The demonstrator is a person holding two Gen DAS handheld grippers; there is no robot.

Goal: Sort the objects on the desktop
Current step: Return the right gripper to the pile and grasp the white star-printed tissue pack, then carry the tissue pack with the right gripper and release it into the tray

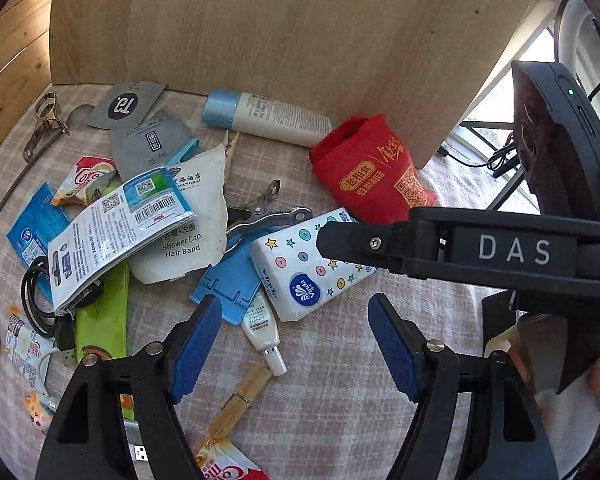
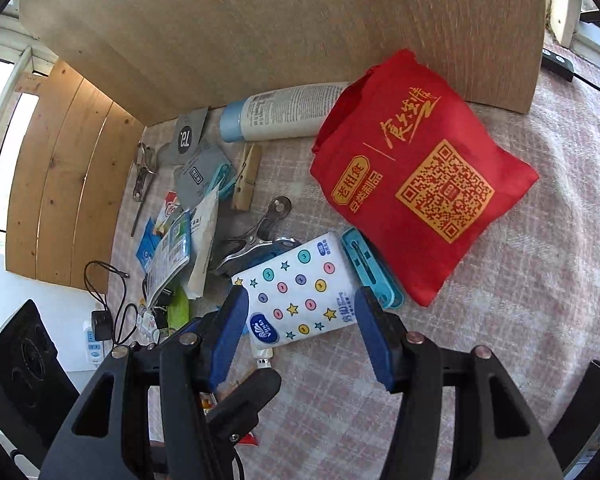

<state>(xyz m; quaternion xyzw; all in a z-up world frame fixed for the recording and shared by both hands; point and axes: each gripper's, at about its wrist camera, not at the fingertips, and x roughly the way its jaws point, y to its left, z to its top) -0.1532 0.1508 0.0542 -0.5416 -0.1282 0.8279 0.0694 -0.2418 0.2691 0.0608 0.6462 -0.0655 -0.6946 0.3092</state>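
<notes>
Blue-padded jaws of the right gripper point(image 2: 302, 334) are seen closest, spread wide and gripping nothing; the tissue pack point(image 2: 300, 292) with stars and dots lies just ahead, partly framed between the pads but not pressed. Judged as lined up for a grasp on the pack, which is likely the first item to be sorted.

Left gripper point(image 1: 296, 344) is also held open and empty, over bare checked cloth point(image 1: 340, 360); a small white tube point(image 1: 262, 326) and a wooden clothespin point(image 1: 240, 396) lie just ahead of its left pad. The right gripper's finger is seen crossing this view above the tissue pack, so both tools are crowded over one spot; a clash is possible.

Around the pack: a red folded bag point(image 2: 420, 176) just beyond and right of the right gripper, a light-blue clip point(image 2: 370, 270) wedged between bag and pack, a metal clamp point(image 2: 252, 240) touching the pack's far-left edge. The pack rests on a blue plastic piece point(image 1: 228, 284) and the tube, so these may be dragged when it is lifted. A lotion bottle point(image 2: 280, 114) lies farther off against the wooden panel point(image 2: 280, 20). Piled packets and cables sit far left, well apart.
</notes>
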